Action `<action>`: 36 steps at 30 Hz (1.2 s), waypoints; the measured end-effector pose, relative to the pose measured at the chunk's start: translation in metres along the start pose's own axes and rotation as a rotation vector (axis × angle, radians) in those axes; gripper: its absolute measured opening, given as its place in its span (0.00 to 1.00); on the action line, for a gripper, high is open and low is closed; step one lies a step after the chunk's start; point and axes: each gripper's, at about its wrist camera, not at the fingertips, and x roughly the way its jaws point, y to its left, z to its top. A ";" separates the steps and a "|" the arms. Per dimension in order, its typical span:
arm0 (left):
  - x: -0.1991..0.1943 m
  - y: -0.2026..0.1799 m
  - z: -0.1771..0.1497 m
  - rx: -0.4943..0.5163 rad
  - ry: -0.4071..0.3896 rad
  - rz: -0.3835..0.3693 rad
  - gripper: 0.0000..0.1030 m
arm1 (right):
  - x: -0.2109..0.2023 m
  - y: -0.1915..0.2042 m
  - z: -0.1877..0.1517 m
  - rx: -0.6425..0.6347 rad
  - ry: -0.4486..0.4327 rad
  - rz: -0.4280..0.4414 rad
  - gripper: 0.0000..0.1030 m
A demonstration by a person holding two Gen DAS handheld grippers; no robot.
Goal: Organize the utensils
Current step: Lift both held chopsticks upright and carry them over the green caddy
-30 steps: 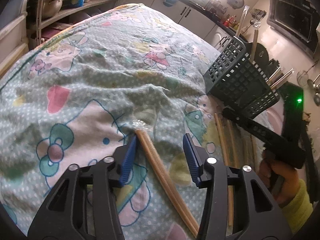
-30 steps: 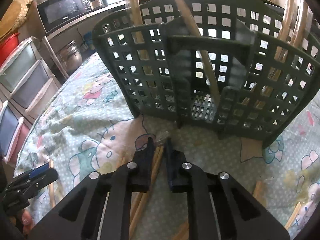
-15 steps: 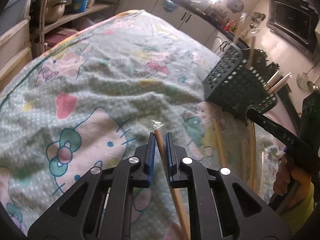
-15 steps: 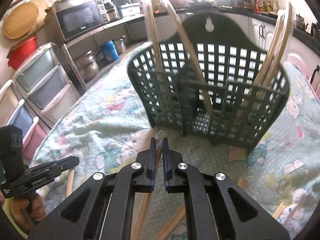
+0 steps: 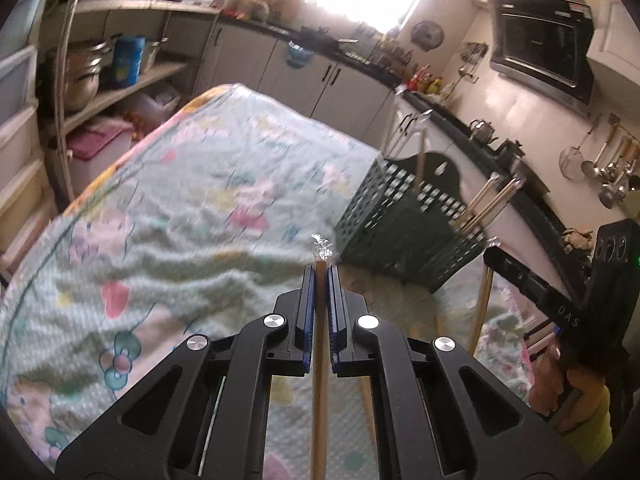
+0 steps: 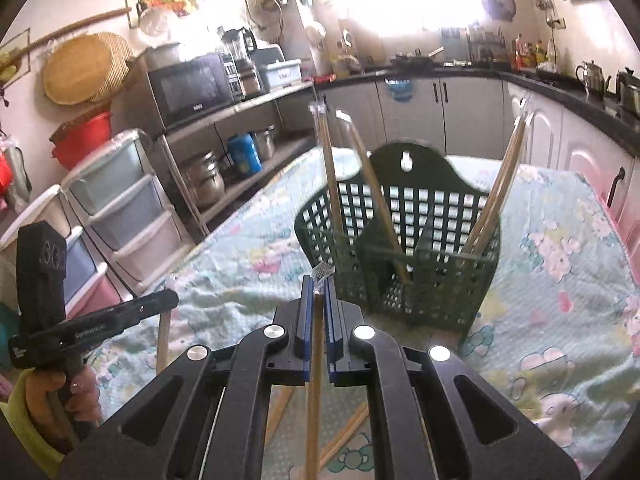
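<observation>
My left gripper (image 5: pixel 320 270) is shut on a plastic-wrapped pair of wooden chopsticks (image 5: pixel 319 380), lifted clear of the cartoon-print cloth (image 5: pixel 180 208). My right gripper (image 6: pixel 318 280) is shut on another wrapped pair of chopsticks (image 6: pixel 314 400), also lifted, just before the dark green slotted utensil basket (image 6: pixel 400 248). That basket (image 5: pixel 404 224) stands upright on the cloth with several chopstick pairs leaning in it. From the left wrist view the right gripper (image 5: pixel 490 248) shows at the right with its stick hanging down. The left gripper (image 6: pixel 170 300) appears at the left of the right wrist view.
More wrapped chopsticks (image 6: pixel 344 436) lie on the cloth under the right gripper. Stacked plastic drawers (image 6: pixel 120 216) and a shelf with pots (image 6: pixel 208 180) stand left of the table. Kitchen cabinets (image 6: pixel 460 120) and a counter run behind and to the right.
The left gripper closed on the chopsticks that lay between its fingers and lifted them. The right gripper tightened on its pair and rose too, so the basket now sits lower and farther away.
</observation>
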 end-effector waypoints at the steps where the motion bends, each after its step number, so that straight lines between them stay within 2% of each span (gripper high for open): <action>1: -0.002 -0.004 0.003 0.008 -0.008 -0.005 0.01 | -0.005 0.002 0.003 -0.005 -0.016 -0.001 0.05; 18: -0.018 -0.069 0.048 0.145 -0.096 -0.061 0.01 | -0.073 0.003 0.035 -0.042 -0.215 -0.027 0.05; 30: -0.013 -0.110 0.086 0.221 -0.168 -0.099 0.01 | -0.090 -0.008 0.060 -0.024 -0.300 -0.049 0.05; 36: -0.005 -0.127 0.106 0.241 -0.201 -0.112 0.01 | -0.092 -0.010 0.084 -0.039 -0.345 -0.068 0.05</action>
